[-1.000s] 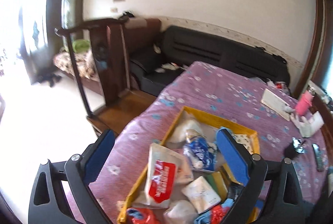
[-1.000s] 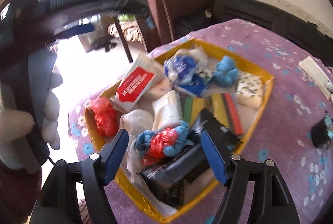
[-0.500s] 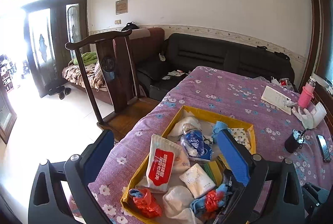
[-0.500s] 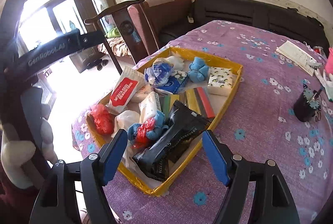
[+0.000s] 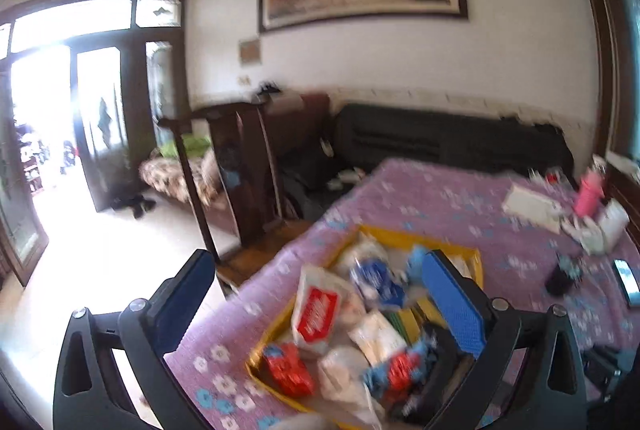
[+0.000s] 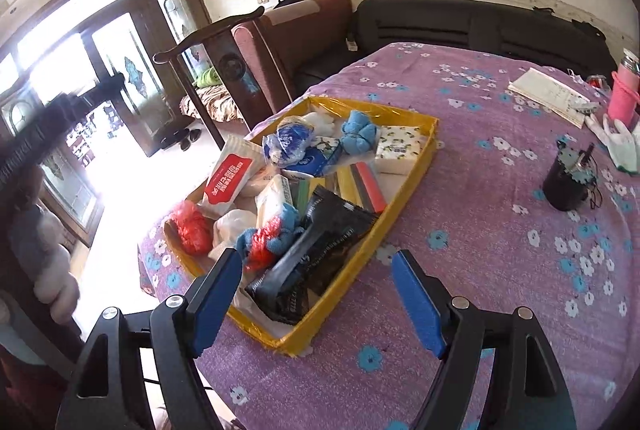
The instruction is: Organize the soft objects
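Sorting looks barely begun, judging by the pile: the yellow tray (image 6: 416, 166) on the purple counter (image 6: 500, 250) is crammed and jumbled, with a white pouch bearing a red label (image 6: 230, 176) leaning on the far-left rim, a blue-and-white pack (image 6: 288, 142) beside a blue cloth ball (image 6: 360, 134), a floral tissue pack (image 6: 400, 150) in the far right corner, a red bag (image 6: 192, 226) at the near-left end, a blue-and-red bundle (image 6: 272, 234) and a black pouch (image 6: 320, 250) sprawled over the near end. Nothing soft sits outside the tray, so pretty much everything is left to do. Right tool (image 6: 316, 294) hangs above the tray's near corner, angled down at the black pouch, jaws spread wide and holding nothing. Left tool (image 5: 316, 294) hovers higher on the tray's left side, its view blurred, jaws also wide apart and empty, the red-label pouch framed between them. Off to the right, well clear of the tray, a black cup (image 6: 568, 186), a pink bottle (image 6: 622, 90) and a white glove (image 6: 616, 142) play no part
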The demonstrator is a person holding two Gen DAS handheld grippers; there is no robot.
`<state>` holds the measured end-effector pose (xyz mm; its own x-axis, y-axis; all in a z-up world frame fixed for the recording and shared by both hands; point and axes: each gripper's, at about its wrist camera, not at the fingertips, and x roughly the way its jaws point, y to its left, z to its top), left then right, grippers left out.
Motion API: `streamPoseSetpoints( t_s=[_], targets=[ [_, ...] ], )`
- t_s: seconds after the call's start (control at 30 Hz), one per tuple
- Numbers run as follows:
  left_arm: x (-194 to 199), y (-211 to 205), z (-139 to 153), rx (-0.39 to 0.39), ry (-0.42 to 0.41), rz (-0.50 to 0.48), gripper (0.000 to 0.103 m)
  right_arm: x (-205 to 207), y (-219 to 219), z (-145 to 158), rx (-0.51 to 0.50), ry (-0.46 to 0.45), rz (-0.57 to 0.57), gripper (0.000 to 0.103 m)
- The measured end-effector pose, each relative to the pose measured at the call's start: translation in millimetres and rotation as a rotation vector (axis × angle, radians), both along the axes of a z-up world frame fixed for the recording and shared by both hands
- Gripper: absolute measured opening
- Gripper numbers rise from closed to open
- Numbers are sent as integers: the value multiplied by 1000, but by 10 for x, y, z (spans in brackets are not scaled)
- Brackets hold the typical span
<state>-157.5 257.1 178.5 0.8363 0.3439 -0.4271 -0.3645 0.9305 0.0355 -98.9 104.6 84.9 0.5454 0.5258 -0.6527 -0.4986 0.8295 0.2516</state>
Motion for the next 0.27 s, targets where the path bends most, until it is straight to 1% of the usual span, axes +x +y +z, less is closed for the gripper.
streamPoseSetpoints(
  t_s=[0.17, 0.27],
  targets=[
    [124, -160, -165, -48, 109, -30, 103, -57, -237, -11, -8, -6, -41, 82],
    [149, -367, -223, -54, 145, -65, 103, -53, -469, -24, 0, 3, -86, 83]
  ],
)
